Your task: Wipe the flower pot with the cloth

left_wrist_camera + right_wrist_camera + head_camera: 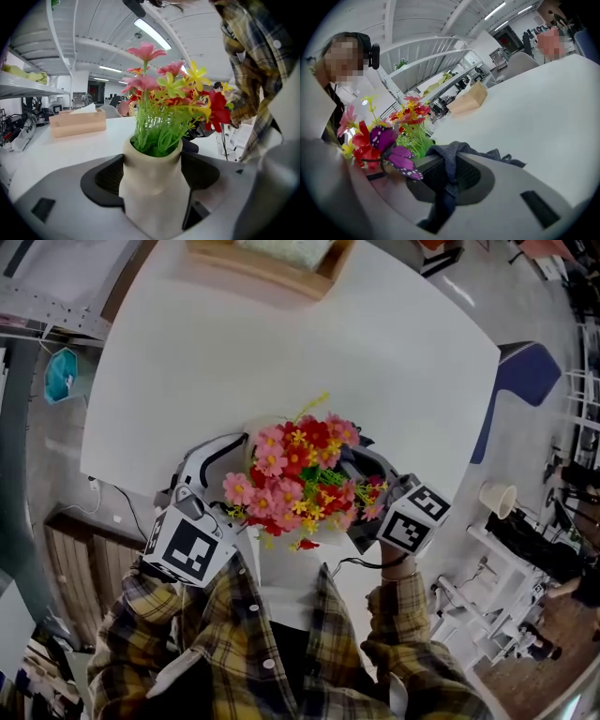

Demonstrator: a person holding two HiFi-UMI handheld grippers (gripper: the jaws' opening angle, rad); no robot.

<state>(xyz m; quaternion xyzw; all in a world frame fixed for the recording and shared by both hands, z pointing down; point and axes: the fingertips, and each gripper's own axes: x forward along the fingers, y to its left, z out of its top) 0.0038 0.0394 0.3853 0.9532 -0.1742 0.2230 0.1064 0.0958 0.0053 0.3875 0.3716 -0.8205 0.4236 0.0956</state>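
Cream ceramic flower pot (151, 201) with artificial flowers (173, 101) sits clamped in the left hand-held gripper (153, 174) at the white surface's (375, 362) near edge. Right hand-held gripper (446, 185) pinches the dark grey cloth (457, 152) beside the blooms. Cloth-to-pot contact is not visible; wiping probably remains.

The white desk (375, 362) fills the upper middle of my head view. A wooden tissue box (272, 261) sits at its far edge, at the top of the frame. Off the desk, a blue chair (525, 381) stands at the right edge and a teal object (62, 374) shows at the upper left. My plaid shirt (141, 652) fills the bottom.
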